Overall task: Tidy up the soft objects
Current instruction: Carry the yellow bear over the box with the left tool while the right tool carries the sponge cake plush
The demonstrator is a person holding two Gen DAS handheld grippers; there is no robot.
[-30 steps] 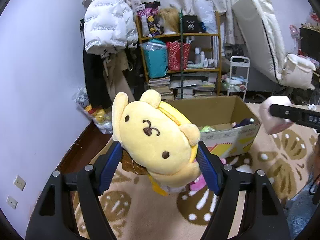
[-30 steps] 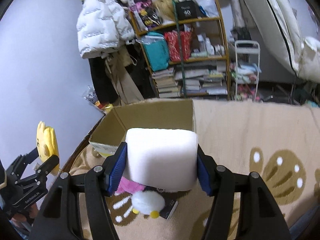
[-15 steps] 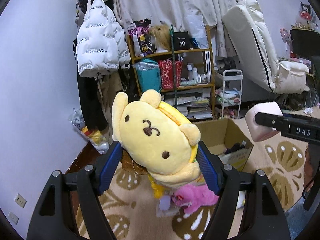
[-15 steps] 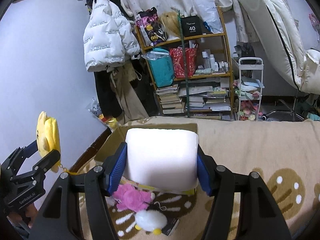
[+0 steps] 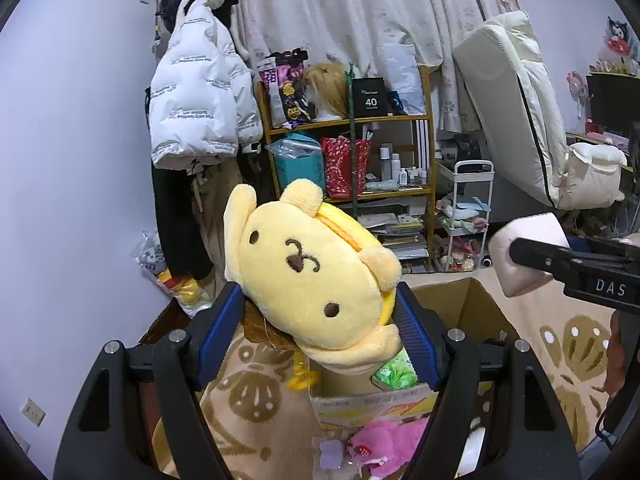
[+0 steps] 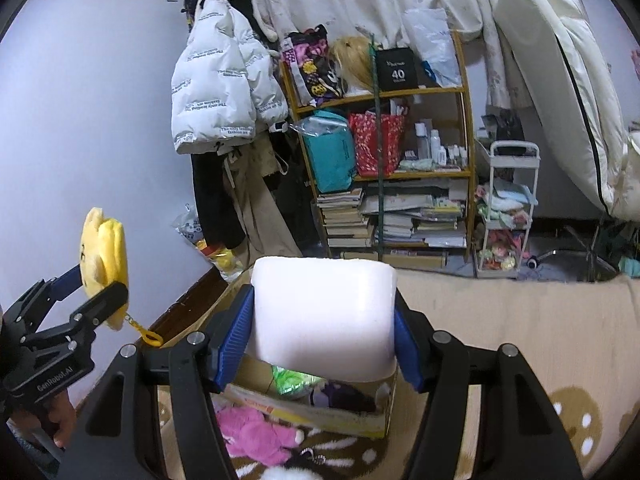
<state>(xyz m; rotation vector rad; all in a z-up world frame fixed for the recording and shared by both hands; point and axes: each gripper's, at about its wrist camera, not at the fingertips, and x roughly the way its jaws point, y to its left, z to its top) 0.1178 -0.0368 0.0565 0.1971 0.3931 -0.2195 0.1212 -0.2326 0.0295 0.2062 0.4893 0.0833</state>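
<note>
With my left gripper clamped on the yellow plush and my right gripper on the white foam block, the cardboard box lies below and ahead, nearer my right.

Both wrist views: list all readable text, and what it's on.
"40": black box on the top shelf; small line above it unreadable.
"DAS": right gripper body, left view.
"GenRobot.AI": left gripper body, right view.
"The only...", "fashion": white puffer jacket; the rest too blurred.
Cardboard box print, book spines: unreadable.
</note>
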